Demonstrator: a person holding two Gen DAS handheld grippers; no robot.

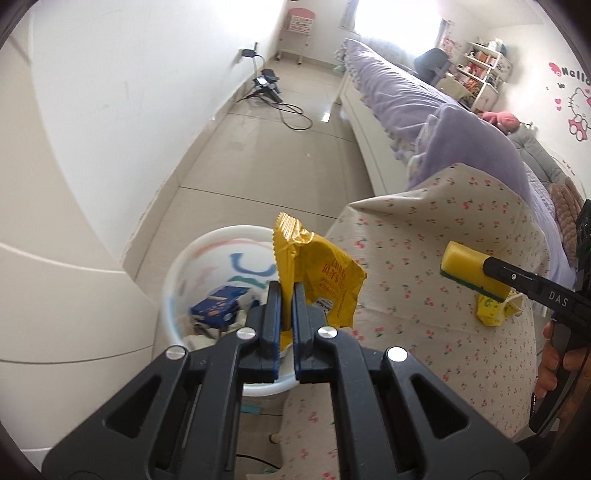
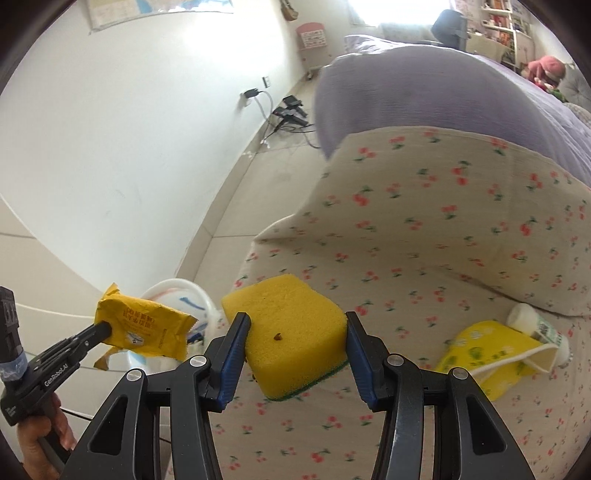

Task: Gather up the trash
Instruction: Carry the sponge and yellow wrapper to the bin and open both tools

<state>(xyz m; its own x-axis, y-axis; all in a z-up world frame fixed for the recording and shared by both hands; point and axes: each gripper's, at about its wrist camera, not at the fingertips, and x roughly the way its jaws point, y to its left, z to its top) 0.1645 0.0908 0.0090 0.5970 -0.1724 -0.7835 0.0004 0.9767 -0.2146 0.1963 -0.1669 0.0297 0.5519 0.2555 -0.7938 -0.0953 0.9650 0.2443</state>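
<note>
Grippers (image 1: 287, 291) (image 2: 295, 325) angled down, loaded

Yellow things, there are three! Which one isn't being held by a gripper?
The yellow packet with green print, lying on the cherry-print cloth. The yellow wrapper is pinched in the left gripper; the sponge sits in the right gripper.

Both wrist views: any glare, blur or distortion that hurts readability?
Left wrist view: window blown out, fisheye bends the wall, white bin slightly smeared. Right wrist view: window also overexposed, cherry-print cloth soft with blur, sponge sharp.
</note>
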